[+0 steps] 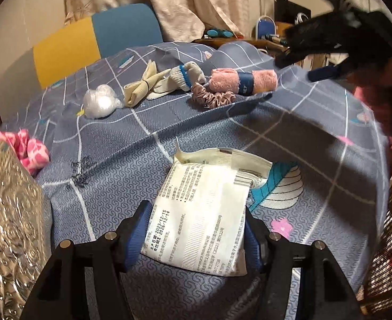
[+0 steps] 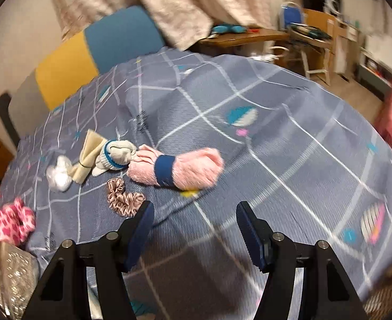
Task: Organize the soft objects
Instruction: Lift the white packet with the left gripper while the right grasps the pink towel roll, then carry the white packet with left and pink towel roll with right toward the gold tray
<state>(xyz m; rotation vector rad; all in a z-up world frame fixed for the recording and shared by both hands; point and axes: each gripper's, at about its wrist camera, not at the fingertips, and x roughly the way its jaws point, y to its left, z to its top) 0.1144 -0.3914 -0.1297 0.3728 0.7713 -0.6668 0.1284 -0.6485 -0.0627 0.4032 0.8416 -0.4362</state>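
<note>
My left gripper (image 1: 194, 229) is shut on a white tissue pack (image 1: 201, 213) printed with black text, held just over the blue patterned bedspread (image 1: 316, 160). Further back lie a row of soft things: a clear plastic bundle (image 1: 101, 101), a tied beige cloth (image 1: 142, 85), a white glove with a blue cuff (image 1: 185, 76), a brown satin scrunchie (image 1: 212, 98) and a pink rolled towel with a blue band (image 1: 244, 81). My right gripper (image 2: 193, 229) hovers open and empty, near the scrunchie (image 2: 122, 198) and the towel (image 2: 174, 169). It also shows in the left wrist view as the right gripper (image 1: 302, 66) above the towel.
A pink spotted plush (image 1: 22, 144) and a silver sequinned bag (image 1: 9, 226) sit at the left edge. A wire basket (image 1: 388, 253) stands at the right. Behind the bed are a yellow and blue chair (image 1: 94, 37) and a wooden desk (image 2: 244, 36).
</note>
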